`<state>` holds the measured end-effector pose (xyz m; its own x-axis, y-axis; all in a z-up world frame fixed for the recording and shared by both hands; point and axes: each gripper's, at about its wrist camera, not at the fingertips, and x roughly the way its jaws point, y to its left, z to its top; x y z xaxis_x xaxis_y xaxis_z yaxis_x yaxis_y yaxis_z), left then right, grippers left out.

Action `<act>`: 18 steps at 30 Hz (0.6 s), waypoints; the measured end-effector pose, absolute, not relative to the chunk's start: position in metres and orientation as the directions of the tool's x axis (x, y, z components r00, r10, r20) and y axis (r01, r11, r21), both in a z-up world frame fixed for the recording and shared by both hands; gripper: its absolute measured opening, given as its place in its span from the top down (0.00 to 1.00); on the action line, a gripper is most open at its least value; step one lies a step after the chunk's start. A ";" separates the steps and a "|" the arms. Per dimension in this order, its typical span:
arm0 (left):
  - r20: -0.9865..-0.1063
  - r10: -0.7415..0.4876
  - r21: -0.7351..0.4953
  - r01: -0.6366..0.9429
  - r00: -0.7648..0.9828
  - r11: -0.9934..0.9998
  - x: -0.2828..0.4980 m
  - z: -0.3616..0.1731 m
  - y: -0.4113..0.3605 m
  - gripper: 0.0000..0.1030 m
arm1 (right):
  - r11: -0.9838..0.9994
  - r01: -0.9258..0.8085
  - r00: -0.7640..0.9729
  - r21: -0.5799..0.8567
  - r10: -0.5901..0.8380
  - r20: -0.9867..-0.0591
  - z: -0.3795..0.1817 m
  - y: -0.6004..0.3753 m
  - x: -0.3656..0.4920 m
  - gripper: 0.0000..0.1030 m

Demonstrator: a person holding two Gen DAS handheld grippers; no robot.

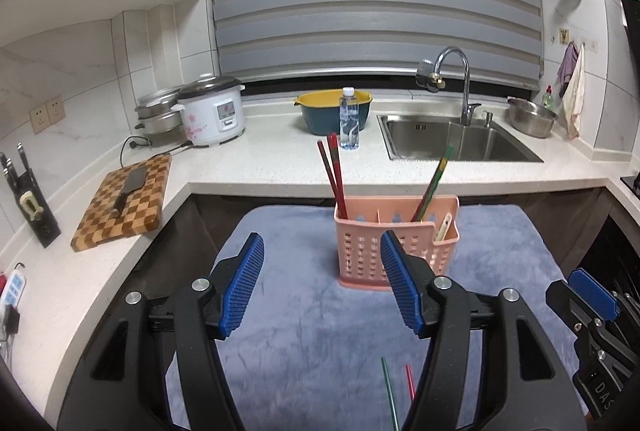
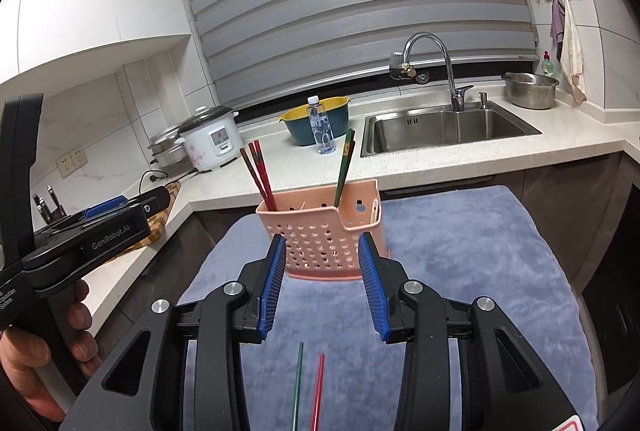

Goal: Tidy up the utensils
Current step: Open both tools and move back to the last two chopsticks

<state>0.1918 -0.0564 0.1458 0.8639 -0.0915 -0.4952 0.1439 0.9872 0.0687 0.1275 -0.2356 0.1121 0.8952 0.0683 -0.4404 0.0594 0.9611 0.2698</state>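
A pink perforated utensil basket [image 1: 368, 251] [image 2: 320, 231] stands on a blue-grey mat [image 1: 312, 343] [image 2: 460, 271]. Red chopsticks [image 1: 334, 175] [image 2: 260, 175] stand in its left compartment and green ones [image 1: 434, 183] [image 2: 344, 167] in its right. A green chopstick [image 1: 389, 395] [image 2: 297, 387] and a red chopstick [image 1: 410, 383] [image 2: 317, 391] lie on the mat in front. My left gripper [image 1: 322, 283] is open and empty above the mat. My right gripper [image 2: 322, 287] is open and empty, above the loose chopsticks; it also shows in the left wrist view [image 1: 588, 299].
The counter [image 1: 280, 151] holds a rice cooker [image 1: 212, 111], a checkered cutting board with a cleaver [image 1: 124, 199], a teal and yellow bowl [image 1: 332, 111], a water bottle [image 1: 349, 119], a sink [image 1: 456, 139] and a steel bowl [image 1: 532, 117].
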 end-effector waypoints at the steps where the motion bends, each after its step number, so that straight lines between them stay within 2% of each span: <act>1: -0.499 -0.088 0.072 0.143 0.862 0.987 0.189 0.144 -0.056 0.44 | 0.961 0.059 0.893 0.269 0.069 -0.444 0.111 -0.235 0.125 0.64; 10: -0.567 -0.078 0.062 0.137 0.820 0.989 0.165 0.114 -0.049 0.44 | 0.969 0.056 0.860 0.241 0.076 -0.505 0.084 -0.222 0.095 0.64; 18: -0.656 -0.061 0.056 0.129 0.752 0.990 0.146 0.067 -0.039 0.44 | 0.975 0.053 0.781 0.216 0.094 -0.617 0.032 -0.205 0.065 0.64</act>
<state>0.1459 -0.0392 0.0669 0.7521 -0.0608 -0.6562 0.1293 0.9900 0.0565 0.0646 -0.2054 0.0321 0.7813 0.0942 -0.6170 0.0529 0.9750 0.2159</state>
